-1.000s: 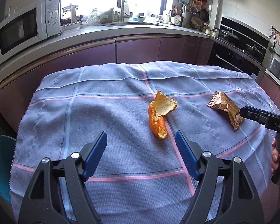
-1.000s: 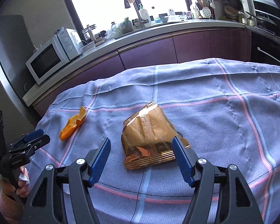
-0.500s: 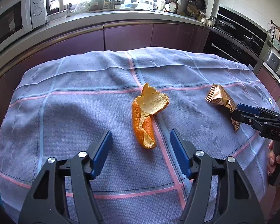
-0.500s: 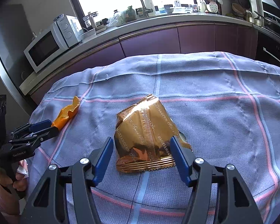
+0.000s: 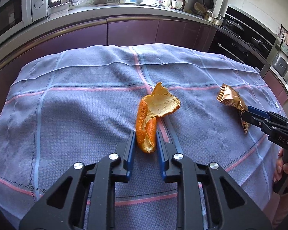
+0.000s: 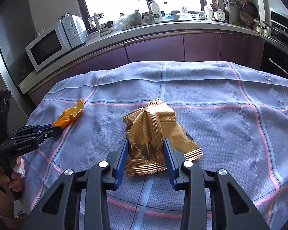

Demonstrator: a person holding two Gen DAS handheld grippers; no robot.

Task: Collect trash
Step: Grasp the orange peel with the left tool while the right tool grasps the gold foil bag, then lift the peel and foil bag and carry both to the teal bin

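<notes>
- Evidently, the task was judged to be at an early stage: both pieces of trash were seen lying on the checked cloth (image 5: 82,103) spread over the worktop, and neither had been lifted.
- No bin or bag for the trash was visible in either view, so carrying away and dropping were taken to be left.
- The orange peel (image 5: 153,115) was found lying lengthwise along the line of the left gripper (image 5: 145,140), its near end between the two blue pads.
- The left jaws were seen closing on that near end, both pads at or almost at the peel; a firm squeeze could not be confirmed.
- The gold wrapper (image 6: 153,138) was found in front of the right gripper (image 6: 145,149), its near part between the pads and one flap spread out past the right-hand pad.
- The right jaws were closing too, and the foil was already buckled upward between them, so a grip on it was judged begun.
</notes>
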